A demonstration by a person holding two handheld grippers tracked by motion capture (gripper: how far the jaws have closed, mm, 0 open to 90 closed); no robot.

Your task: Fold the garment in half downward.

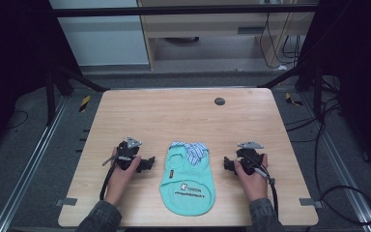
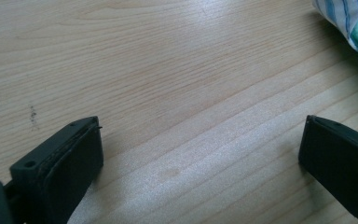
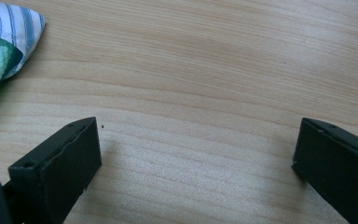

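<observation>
A small mint-green pet shirt [image 1: 186, 181] with a blue-striped white collar [image 1: 193, 151] and a printed logo lies flat near the table's front edge. My left gripper [image 1: 147, 163] rests on the wood just left of it, held by a hand, jaws wide apart with nothing between them. My right gripper [image 1: 229, 164] rests just right of the shirt, likewise open and empty. In the left gripper view the shirt's collar [image 2: 349, 21] shows at the top right, beyond the left gripper [image 2: 200, 149]. In the right gripper view the collar [image 3: 9, 32] lies at the top left, beyond the right gripper [image 3: 196, 149].
The light wooden table [image 1: 183, 116] has a dark round grommet [image 1: 219, 101] near its far edge. Bare wood stretches behind the shirt. Black cables [image 1: 107, 181] trail from both grippers toward the front edge. Metal frame rails and floor cables surround the table.
</observation>
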